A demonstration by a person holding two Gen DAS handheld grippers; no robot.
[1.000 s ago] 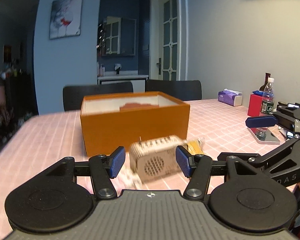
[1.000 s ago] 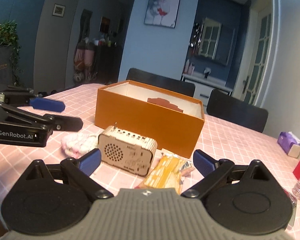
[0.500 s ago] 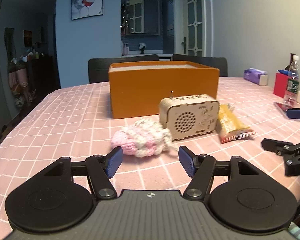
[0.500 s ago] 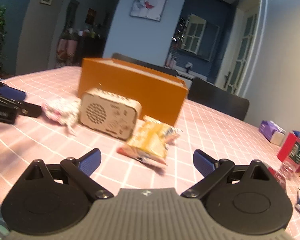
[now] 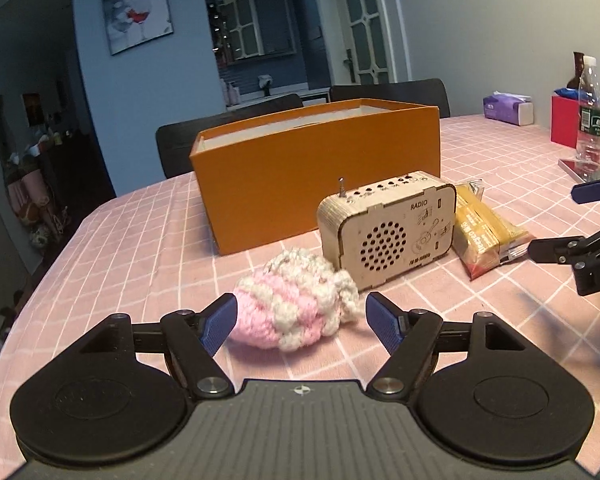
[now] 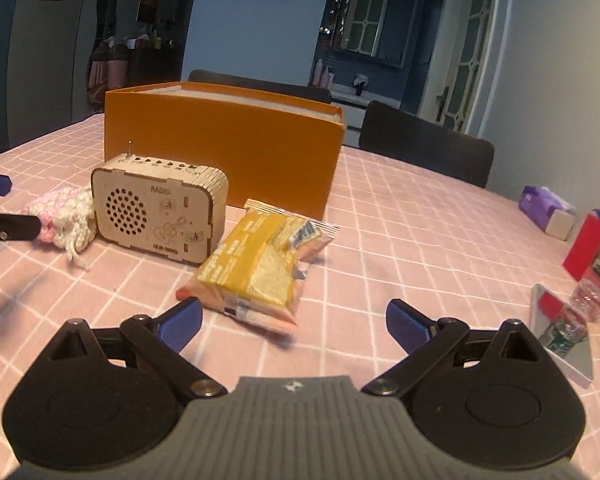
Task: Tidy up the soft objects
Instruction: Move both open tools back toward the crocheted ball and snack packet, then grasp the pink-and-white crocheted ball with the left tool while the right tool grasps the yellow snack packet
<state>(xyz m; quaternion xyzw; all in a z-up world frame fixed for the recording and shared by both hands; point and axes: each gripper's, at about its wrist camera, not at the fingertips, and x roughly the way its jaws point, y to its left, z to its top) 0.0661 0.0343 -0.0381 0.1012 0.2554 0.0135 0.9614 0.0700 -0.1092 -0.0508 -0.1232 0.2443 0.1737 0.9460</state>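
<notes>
Blue walls [image 5: 140, 92], framed wine-glass picture [image 5: 137, 6], dark chairs [image 6: 426, 142].

Dim indoor light with a cool blue cast on the walls [image 5: 500, 20]; the pink tablecloth [image 5: 140, 248] and orange box [image 5: 300, 184] are moderately lit. Soft shadows fall beneath the objects. Fisheye distortion bends the door frame [image 6: 496, 40] and darkens the corners. In the right wrist view the snack packet [image 6: 260, 268] shows slight blur at its near edge.
</notes>
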